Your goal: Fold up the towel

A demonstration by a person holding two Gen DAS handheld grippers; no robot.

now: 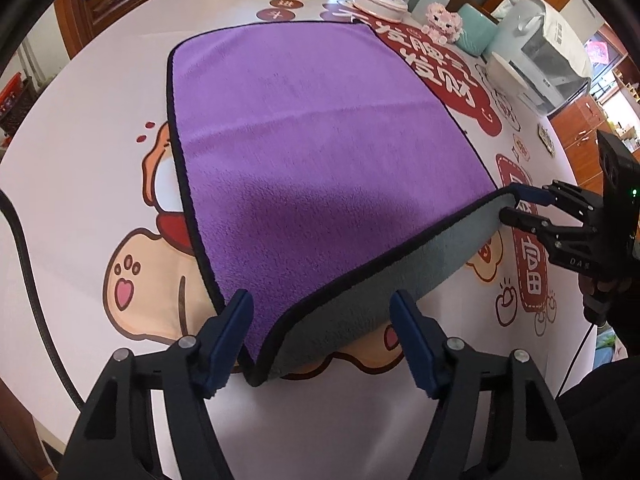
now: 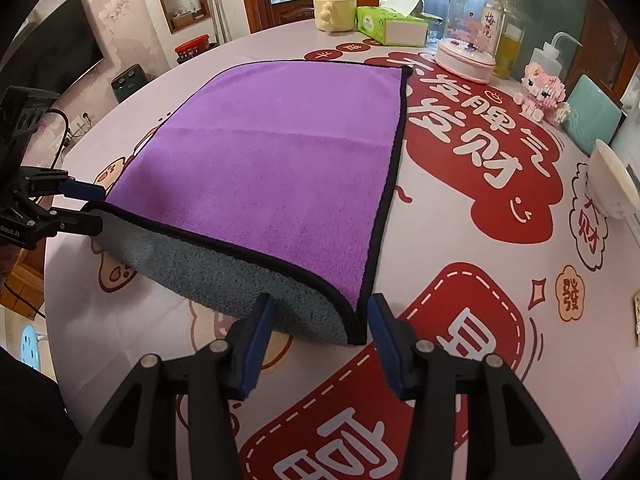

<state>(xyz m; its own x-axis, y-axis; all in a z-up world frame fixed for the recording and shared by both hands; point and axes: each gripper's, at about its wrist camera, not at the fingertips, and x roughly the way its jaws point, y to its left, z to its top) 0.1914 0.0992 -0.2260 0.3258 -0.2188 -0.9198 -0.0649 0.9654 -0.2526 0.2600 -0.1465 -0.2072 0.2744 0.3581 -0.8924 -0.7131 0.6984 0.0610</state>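
A purple towel (image 1: pixel 312 128) with a black hem and grey underside lies spread on the table; it also shows in the right wrist view (image 2: pixel 272 148). Its near edge is lifted off the table, showing the grey side (image 1: pixel 360 304). My left gripper (image 1: pixel 322 320) is open, its blue pads either side of the near left corner. My right gripper (image 2: pixel 322 320) is open around the near right corner. Each gripper shows in the other's view, the right gripper (image 1: pixel 516 206) and the left gripper (image 2: pixel 86 204), with fingers above and below the raised corner.
The table wears a cartoon-print cloth (image 2: pixel 480 184). At the far side stand a yellow mug (image 2: pixel 334 14), a green tissue box (image 2: pixel 390 26), a glass-domed ornament (image 2: pixel 468 48), a pink block figure (image 2: pixel 544 94), a squeeze bottle (image 2: pixel 548 56) and a white appliance (image 1: pixel 536 52).
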